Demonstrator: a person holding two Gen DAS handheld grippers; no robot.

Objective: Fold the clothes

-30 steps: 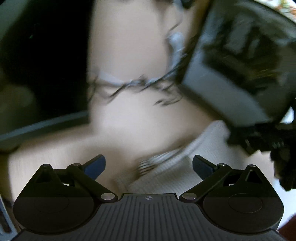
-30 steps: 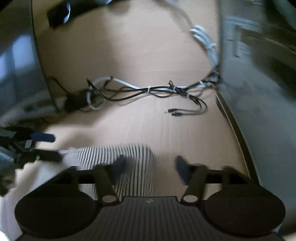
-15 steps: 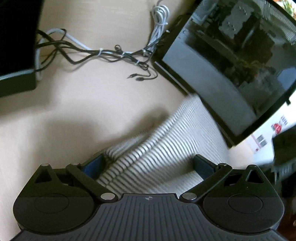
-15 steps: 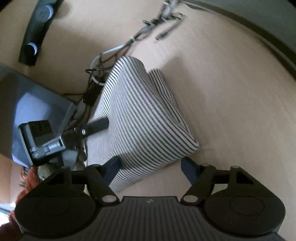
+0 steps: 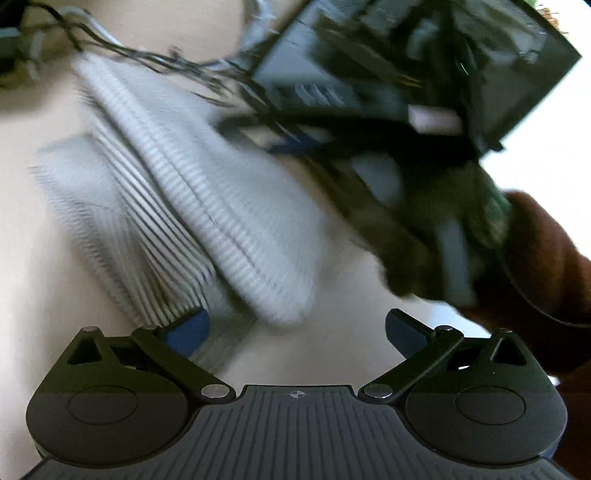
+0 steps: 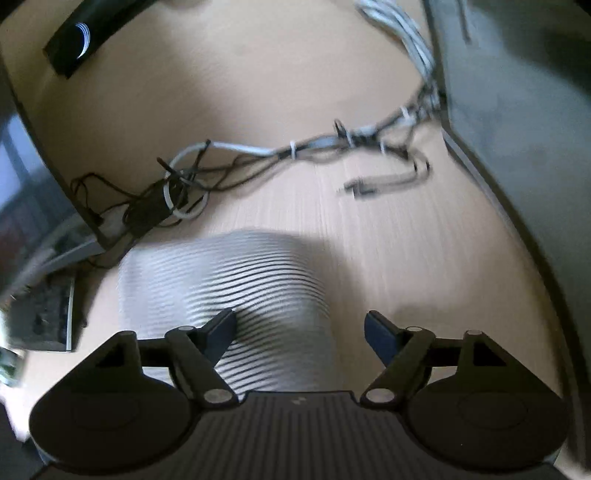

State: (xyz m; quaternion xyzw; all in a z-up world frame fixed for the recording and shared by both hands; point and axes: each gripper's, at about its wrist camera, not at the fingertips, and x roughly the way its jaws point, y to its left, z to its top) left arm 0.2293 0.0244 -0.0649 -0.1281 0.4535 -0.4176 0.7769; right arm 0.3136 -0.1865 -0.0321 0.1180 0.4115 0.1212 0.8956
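Garment: striped cloth [image 6: 221, 280], lying on the pale wooden desk [image 6: 258, 92] as a compact, layered bundle; in the left wrist view [image 5: 229, 206] one thick fold rests over a flatter layer. Whether more folds are wanted cannot be told.
Handling (judged): soft, light, limp; ribbed weave looks unlikely to slip; layers likely to slide apart if lifted by one edge only.
Hold points (judged): the doubled, rounded edge nearest the grippers, or two corners together, one per gripper.
Left gripper [image 5: 295, 328]: jaws spread wide, holding nothing; one blue pad at the bundle's near edge, contact unclear through blur.
Right gripper [image 6: 299, 328]: jaws spread wide, holding nothing, above the bundle's near end.
Cables [image 6: 295, 151]: tangled black and white bundle on the desk just beyond the garment; snag risk if the cloth is pushed forward.
Monitor [image 6: 517, 110]: dark panel to the right, limits spreading room.
Dark bar-shaped device [image 6: 85, 33]: far corner, well apart.
Image quality: both views motion-blurred.
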